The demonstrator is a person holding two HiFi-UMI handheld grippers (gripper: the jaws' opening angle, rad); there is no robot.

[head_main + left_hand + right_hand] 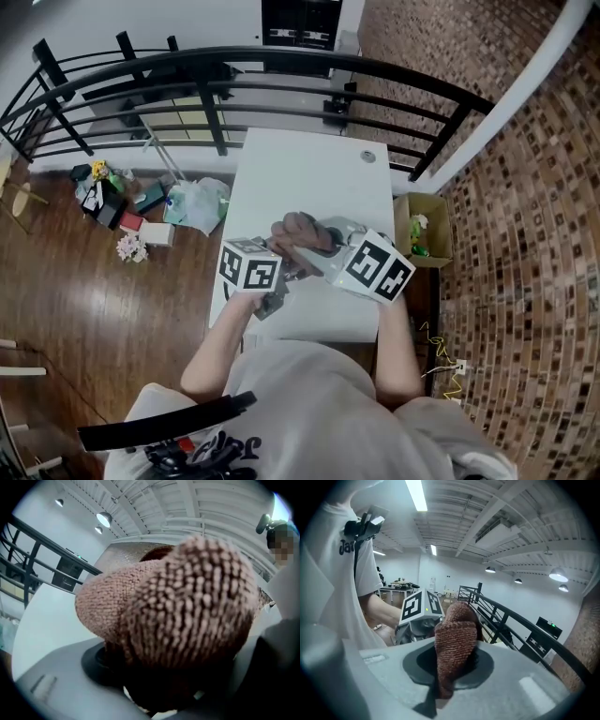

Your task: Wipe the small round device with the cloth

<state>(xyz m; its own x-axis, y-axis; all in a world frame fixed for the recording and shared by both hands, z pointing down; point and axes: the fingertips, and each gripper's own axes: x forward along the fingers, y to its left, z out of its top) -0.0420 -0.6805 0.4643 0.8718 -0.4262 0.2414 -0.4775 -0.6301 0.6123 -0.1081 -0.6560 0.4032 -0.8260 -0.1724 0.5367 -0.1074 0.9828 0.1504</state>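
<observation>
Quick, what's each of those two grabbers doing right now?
Left gripper: jaws wide apart; the cloth covers the gap, so a grip cannot be told.
Right gripper: closed, holding the cloth.

White table (309, 169) beside black railing (216, 70); wood floor (84, 291) left, brick wall (525, 206) right; ceiling strip light (416, 494) lit.

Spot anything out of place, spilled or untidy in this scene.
A heap of bags, boxes and flowers lies scattered on the floor left of the table, by the railing; it looks dumped rather than stored.
</observation>
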